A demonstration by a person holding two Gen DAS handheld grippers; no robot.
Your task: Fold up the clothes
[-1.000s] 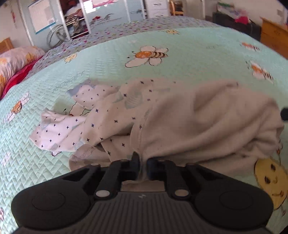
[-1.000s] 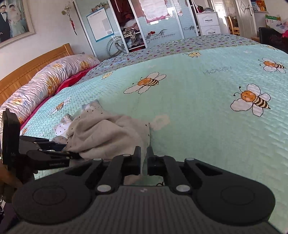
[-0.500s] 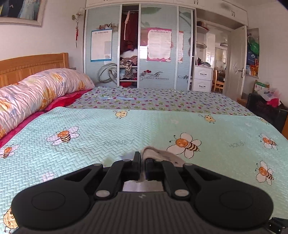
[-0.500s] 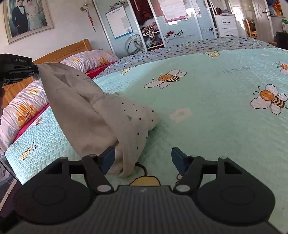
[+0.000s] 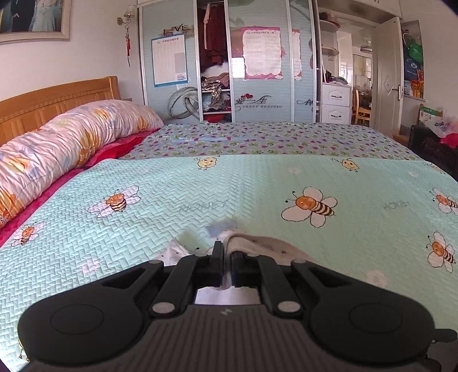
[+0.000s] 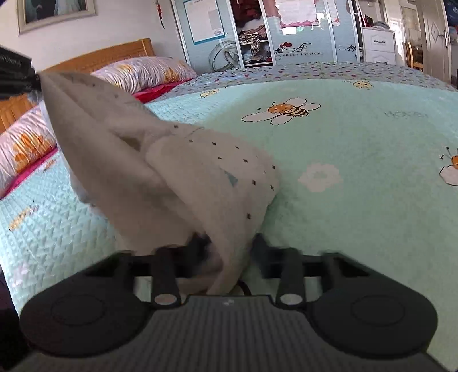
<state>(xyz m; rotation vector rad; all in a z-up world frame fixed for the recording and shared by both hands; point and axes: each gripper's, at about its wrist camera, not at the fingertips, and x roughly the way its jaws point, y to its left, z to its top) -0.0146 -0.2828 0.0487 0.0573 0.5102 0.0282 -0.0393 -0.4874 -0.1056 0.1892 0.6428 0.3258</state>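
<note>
Left gripper [image 5: 226,264]: its black jaws are pinched together on a fold of the pale beige garment with small dark star specks [image 5: 257,243], cloth showing in the slit between them. In the right wrist view the same gripper [image 6: 31,77] is a dark shape cut off by the left edge, with the garment's corner drawn up to it.

Right gripper [image 6: 226,249]: blurred. Its jaws have just been closing, and the garment's lower edge hangs between them; whether the pads already press on the cloth cannot be made out.

Garment [image 6: 160,171]: hangs as a slanted sheet from the raised left gripper down to the right gripper, its lower part bunched on the bed. In the left wrist view only a small hump of it shows above the fingers; the rest is hidden behind the gripper body.

Mint-green quilted bedspread printed with cartoon bees [image 5: 257,194]: lies under the garment and fills most of both views.

Long pink and orange floral bolster pillow [image 5: 65,143]: lies along the wooden headboard [image 5: 57,97] at the left, well apart from the garment.

Sliding-door wardrobe with a paper notice taped on [image 5: 257,57]: stands beyond the far side of the bed, one section open on hanging clothes too dim to tell apart.

Framed picture [image 6: 54,11]: cut off by the top edge.
</note>
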